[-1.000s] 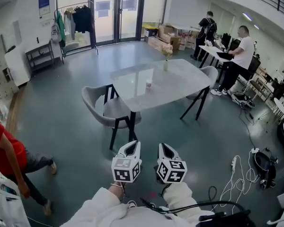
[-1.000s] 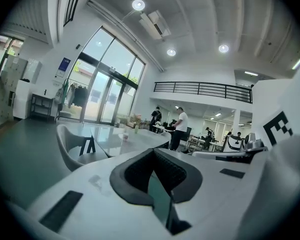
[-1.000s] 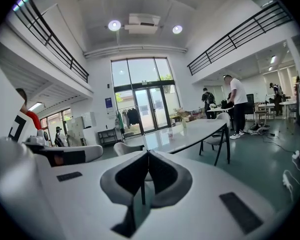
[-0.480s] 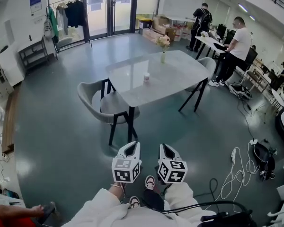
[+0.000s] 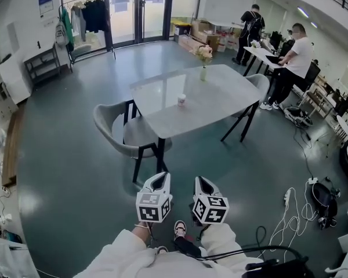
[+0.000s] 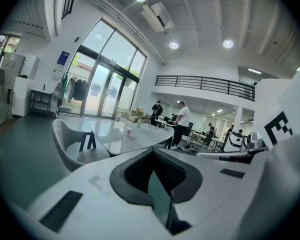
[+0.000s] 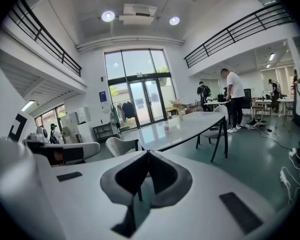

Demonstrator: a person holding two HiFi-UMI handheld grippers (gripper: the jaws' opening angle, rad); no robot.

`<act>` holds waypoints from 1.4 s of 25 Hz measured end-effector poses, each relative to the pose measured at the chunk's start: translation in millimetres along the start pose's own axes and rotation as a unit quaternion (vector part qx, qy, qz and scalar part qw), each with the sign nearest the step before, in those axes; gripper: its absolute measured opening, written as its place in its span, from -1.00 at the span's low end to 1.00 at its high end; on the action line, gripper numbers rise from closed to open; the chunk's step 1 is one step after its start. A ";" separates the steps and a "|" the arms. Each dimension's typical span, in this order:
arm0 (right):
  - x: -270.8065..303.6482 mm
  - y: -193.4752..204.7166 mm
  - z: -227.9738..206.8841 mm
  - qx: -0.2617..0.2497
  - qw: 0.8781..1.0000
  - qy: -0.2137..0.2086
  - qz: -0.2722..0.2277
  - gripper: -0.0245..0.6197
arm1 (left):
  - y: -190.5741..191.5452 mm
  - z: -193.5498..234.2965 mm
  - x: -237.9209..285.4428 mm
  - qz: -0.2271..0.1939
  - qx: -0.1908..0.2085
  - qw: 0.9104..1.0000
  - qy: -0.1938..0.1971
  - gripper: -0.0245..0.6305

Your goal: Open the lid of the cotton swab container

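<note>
Head view looks steeply down; gripper views, seemingly level, share the table (image 5: 220, 91).

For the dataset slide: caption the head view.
Left tongs and right tongs, shut and empty, held side by side before a grey table bearing a small container and a flower vase.

Floor (image 5: 75, 172) open up to the bench (image 5: 226, 106). Chair (image 5: 113, 126) blocks its near-left side. Cup (image 5: 181, 100) and vase (image 5: 204, 68) stand mid-bench. Cables (image 5: 290, 219) trail on floor, right.

White left gripper (image 5: 160, 176) and right gripper (image 5: 201, 180), black-and-white square patterns; pale grey table (image 5: 223, 94); teal floor (image 5: 69, 155).
</note>
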State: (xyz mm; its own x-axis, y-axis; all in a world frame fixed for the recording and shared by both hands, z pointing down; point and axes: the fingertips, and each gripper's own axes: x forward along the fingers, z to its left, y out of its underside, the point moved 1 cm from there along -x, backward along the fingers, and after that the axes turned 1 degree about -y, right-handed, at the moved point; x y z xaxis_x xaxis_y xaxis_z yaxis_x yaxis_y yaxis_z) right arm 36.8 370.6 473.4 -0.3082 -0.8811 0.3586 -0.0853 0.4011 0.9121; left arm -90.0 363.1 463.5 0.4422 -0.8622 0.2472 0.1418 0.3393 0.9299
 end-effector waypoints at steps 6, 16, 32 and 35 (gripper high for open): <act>33.9 -30.0 -20.9 -0.002 1.000 -0.013 -0.004 -0.74 | -24.1 4.1 39.7 -0.005 0.006 1.000 -0.010 -0.90; 89.1 -62.4 -67.0 -0.001 0.999 -0.035 0.000 -0.74 | -48.3 7.3 109.0 -0.008 0.010 0.999 -0.036 -0.90; 147.5 -74.6 -130.0 0.018 0.998 -0.054 0.021 -0.74 | -56.2 1.2 187.2 0.002 0.016 0.998 -0.058 -0.90; 153.2 -76.9 -136.8 0.021 0.998 -0.053 0.025 -0.74 | -58.4 0.7 195.2 0.005 0.015 0.998 -0.059 -0.90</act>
State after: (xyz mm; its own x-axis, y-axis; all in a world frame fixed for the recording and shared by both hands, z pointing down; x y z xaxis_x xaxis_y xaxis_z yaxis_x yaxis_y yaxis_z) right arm 125.7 170.5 485.4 -0.4119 -0.8290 0.3784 -0.1061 0.4560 0.8836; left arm -12.5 174.7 457.6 0.3355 -0.8977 0.2857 0.1100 0.3385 0.9345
